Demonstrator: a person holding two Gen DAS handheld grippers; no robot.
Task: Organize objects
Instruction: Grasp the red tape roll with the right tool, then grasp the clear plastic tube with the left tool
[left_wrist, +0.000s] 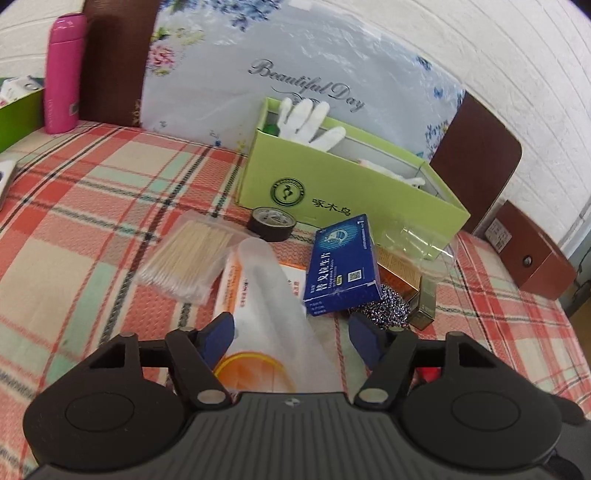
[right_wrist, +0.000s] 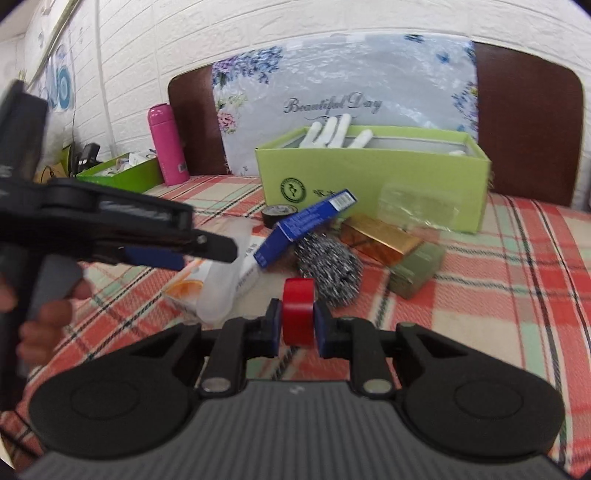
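On the plaid cloth (right_wrist: 480, 295) — right tongs (right_wrist: 298, 319) clamp red tape (right_wrist: 298, 314).
Left tongs (left_wrist: 291, 330) gape around a frosted tube (left_wrist: 273, 295).

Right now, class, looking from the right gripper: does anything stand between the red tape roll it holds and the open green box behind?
Yes. The right gripper is shut on the red tape roll. Directly ahead lie the steel wool scrubber, blue medicine box and gold box, all in front of the green box.
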